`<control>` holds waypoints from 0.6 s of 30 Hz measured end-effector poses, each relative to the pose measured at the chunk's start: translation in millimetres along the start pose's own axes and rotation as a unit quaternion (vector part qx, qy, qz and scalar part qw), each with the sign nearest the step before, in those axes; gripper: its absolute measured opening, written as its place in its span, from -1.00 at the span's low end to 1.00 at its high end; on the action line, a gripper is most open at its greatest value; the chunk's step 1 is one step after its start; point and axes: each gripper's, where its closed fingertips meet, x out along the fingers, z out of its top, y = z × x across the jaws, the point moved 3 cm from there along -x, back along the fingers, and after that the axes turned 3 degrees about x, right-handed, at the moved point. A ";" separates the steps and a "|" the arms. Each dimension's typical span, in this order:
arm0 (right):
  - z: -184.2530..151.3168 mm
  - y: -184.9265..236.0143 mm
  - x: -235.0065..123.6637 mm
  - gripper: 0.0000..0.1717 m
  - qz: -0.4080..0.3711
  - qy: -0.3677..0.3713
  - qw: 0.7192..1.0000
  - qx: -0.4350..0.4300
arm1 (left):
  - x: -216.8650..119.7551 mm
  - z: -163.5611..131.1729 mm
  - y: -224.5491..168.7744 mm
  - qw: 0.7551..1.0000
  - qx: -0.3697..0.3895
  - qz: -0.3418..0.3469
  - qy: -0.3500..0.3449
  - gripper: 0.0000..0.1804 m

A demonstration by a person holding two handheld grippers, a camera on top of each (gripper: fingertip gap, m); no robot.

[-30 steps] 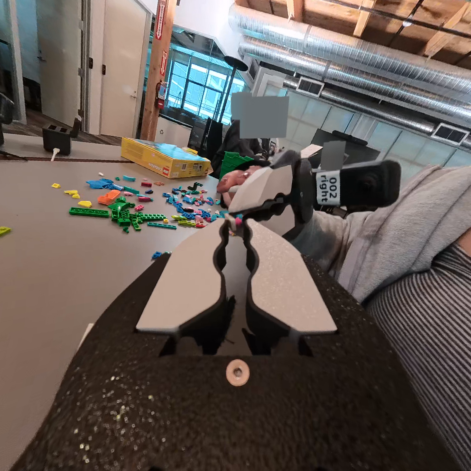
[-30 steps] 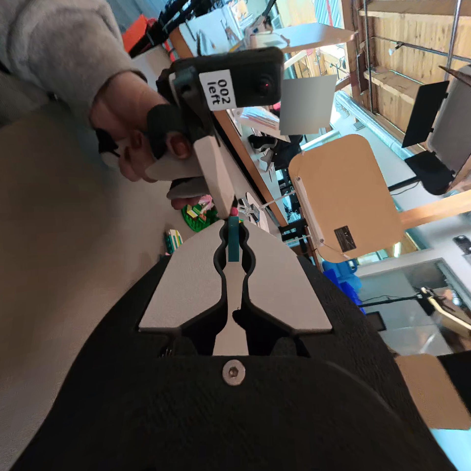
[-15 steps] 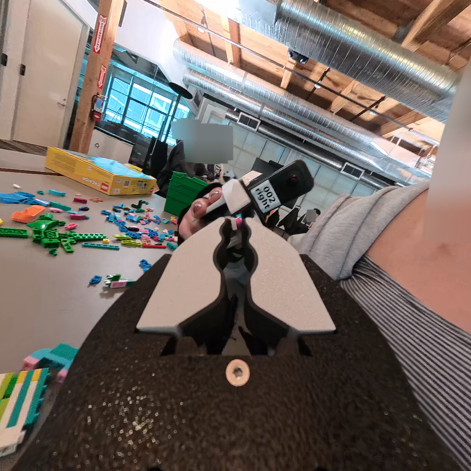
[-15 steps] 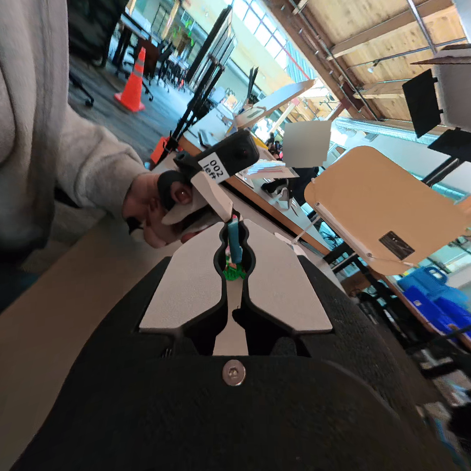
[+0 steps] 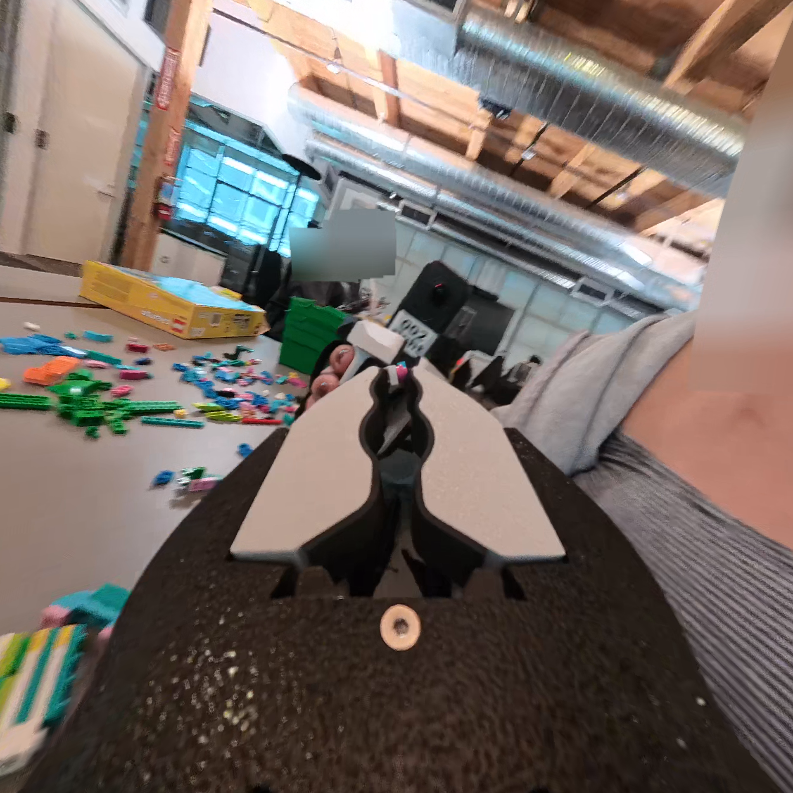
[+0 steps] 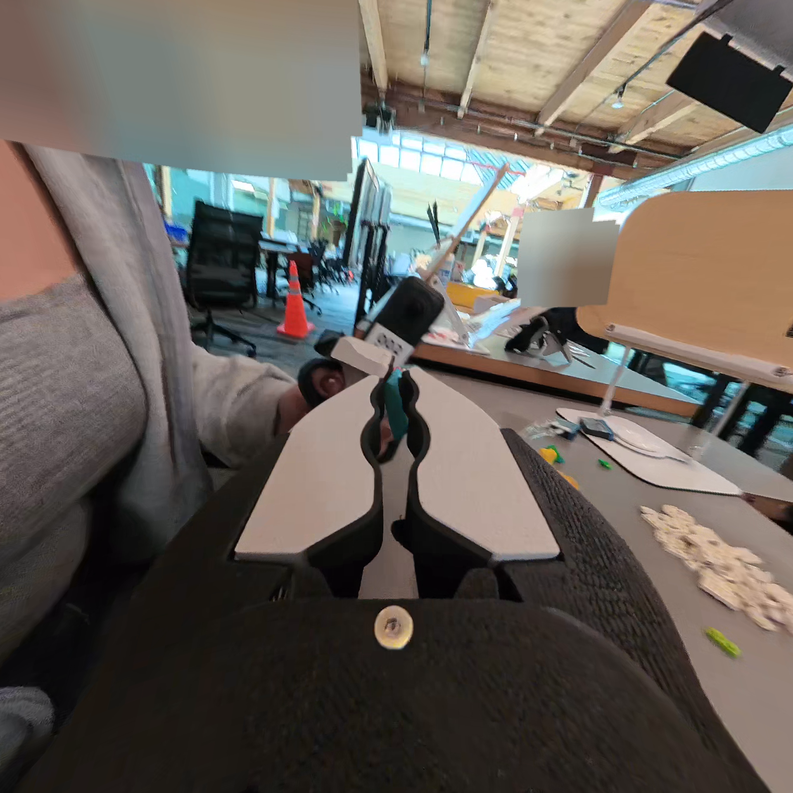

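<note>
Left gripper (image 5: 397, 374) clamped on a small pink-and-white piece (image 5: 398, 374); right gripper (image 6: 394, 377) clenched on a teal brick (image 6: 394, 407). Both held raised, tip to tip, over the grey table (image 5: 64, 485). Beyond: scattered bricks (image 5: 128, 394), yellow box (image 5: 171, 302), green bin (image 5: 307, 339), orange cone (image 6: 294, 302), white pieces (image 6: 721, 562).
</note>
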 end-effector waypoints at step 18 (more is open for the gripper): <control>-23.9 -5.2 1.8 -0.92 -0.118 0.220 0.881 -0.401 | 0.0 -15.2 16.5 0.997 -0.032 0.046 0.054 -0.91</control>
